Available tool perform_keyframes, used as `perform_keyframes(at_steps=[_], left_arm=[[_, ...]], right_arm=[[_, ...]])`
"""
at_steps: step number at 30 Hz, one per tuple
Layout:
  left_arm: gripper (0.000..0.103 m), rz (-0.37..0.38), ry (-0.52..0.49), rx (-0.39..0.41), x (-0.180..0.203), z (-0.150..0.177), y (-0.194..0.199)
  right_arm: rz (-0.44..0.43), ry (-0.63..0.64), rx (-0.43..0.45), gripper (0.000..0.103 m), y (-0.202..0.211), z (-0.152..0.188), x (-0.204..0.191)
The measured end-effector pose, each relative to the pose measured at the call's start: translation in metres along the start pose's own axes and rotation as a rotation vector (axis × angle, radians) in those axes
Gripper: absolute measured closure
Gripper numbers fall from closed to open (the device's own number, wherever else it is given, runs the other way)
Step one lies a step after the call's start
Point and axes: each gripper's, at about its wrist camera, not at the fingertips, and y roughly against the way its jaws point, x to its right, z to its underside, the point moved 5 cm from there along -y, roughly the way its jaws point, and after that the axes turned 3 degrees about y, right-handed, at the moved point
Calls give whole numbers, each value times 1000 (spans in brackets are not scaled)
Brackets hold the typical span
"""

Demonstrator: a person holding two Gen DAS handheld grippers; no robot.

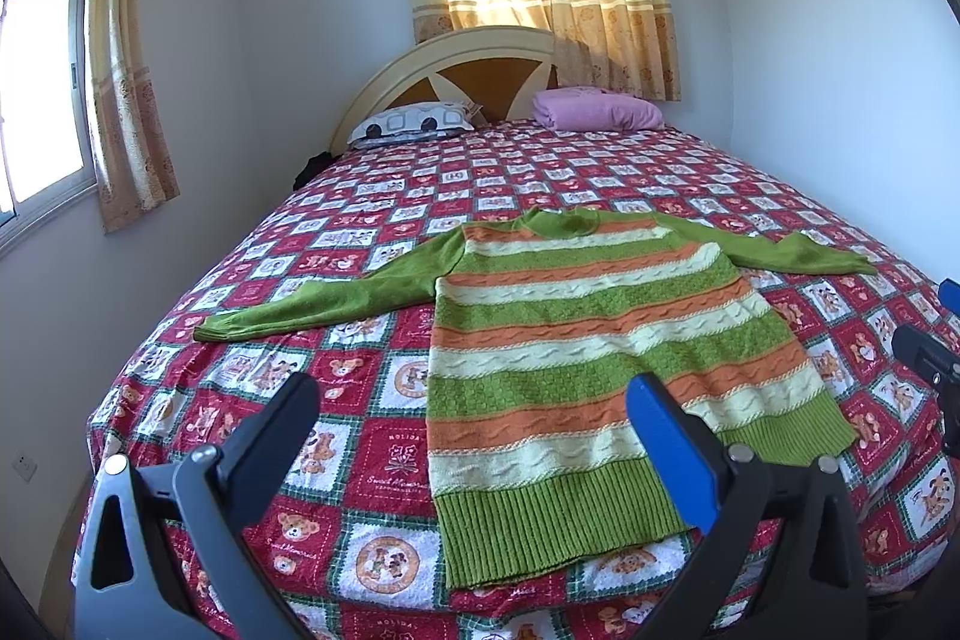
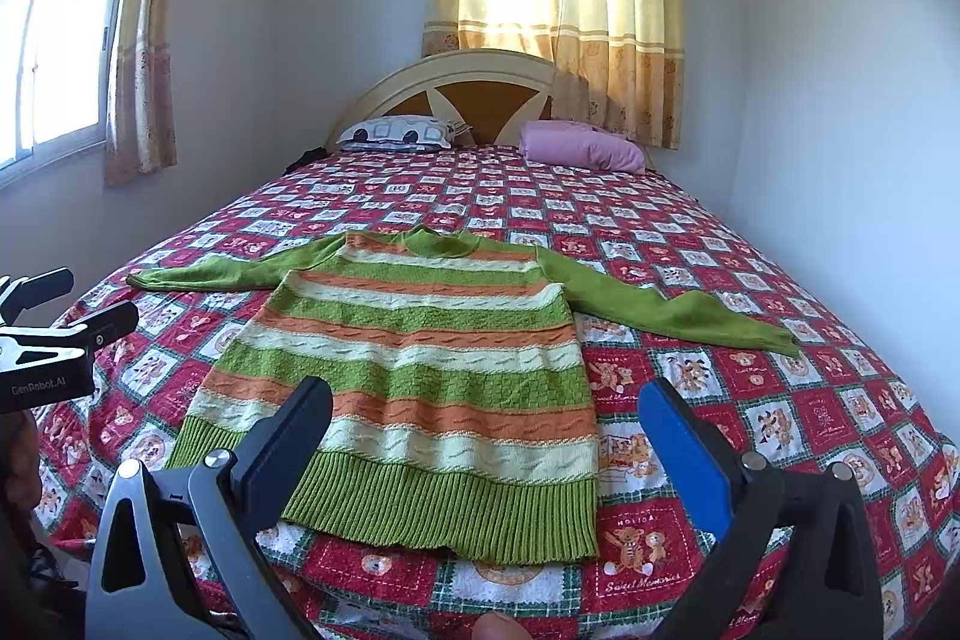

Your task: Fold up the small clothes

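One striped knit sweater [image 1: 576, 340] lies flat near foot edge of bed [image 1: 690, 184], sleeves spread toward both side edges. Left gripper [image 1: 474, 418] and right gripper [image 2: 486, 424] hover above hem, jaws wide, empty. Judged soft, limp, stretchy, grippy; pinch cuff or shoulder seam, not loose cable stitches.
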Motion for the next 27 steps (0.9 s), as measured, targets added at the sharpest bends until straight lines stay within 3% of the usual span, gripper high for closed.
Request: perform_keyframes(at_steps=[27], left_arm=[[0,-3,13,-6,-13,-3,1]], right_arm=[[-10,10,-7,1,0,3,-3]])
